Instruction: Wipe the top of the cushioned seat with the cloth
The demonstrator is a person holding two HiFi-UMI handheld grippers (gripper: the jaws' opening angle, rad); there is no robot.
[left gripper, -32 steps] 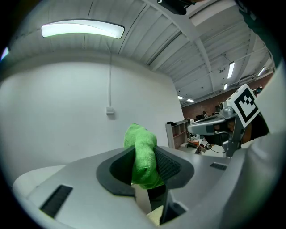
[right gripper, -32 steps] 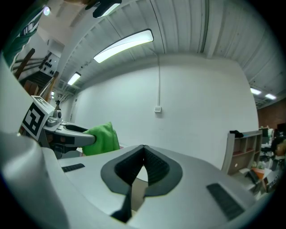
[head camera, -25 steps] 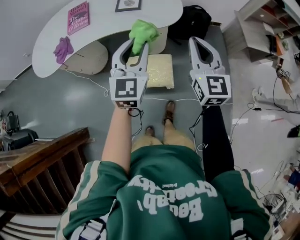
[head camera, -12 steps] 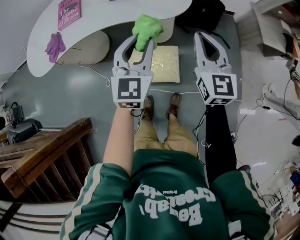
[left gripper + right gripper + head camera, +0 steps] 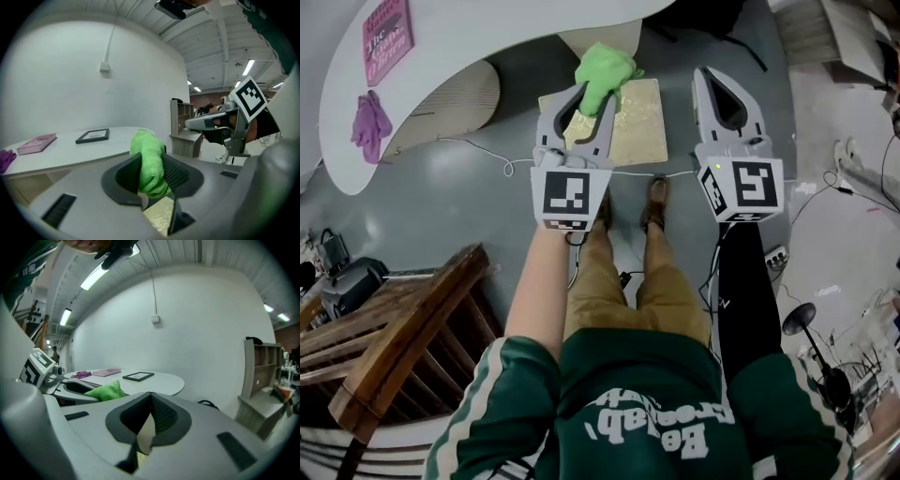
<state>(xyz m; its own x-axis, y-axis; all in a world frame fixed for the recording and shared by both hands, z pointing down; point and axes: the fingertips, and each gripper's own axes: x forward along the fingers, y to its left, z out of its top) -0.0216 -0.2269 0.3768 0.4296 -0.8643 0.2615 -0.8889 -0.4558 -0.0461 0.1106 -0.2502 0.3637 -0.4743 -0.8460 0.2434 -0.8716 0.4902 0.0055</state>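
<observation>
You hold two grippers and one cloth. Your left gripper has its jaws clamped on the green cloth, which bunches out past the tips. Your right gripper has its jaws pressed together with nothing between them.

There is one cushioned seat, a pale yellow square on the grey floor just ahead of your two brown shoes. From the head view the cloth overlaps the seat's far left corner. The left gripper view shows the seat's top lower down, through the gap under the jaws, so the cloth is held in the air and apart from it. The right gripper hangs beside the seat's right edge, level with the left one.

One white curved table stands beyond the seat. Three things lie on it, well apart: one pink book, one purple rag near the book, and one dark picture frame lying flat. One white cable runs across the floor from under the table past the near edge of the seat.

As for containers, there is one open shelf unit against the wall to your right; what its compartments hold is too small to make out. One wooden railing stands at your left.
</observation>
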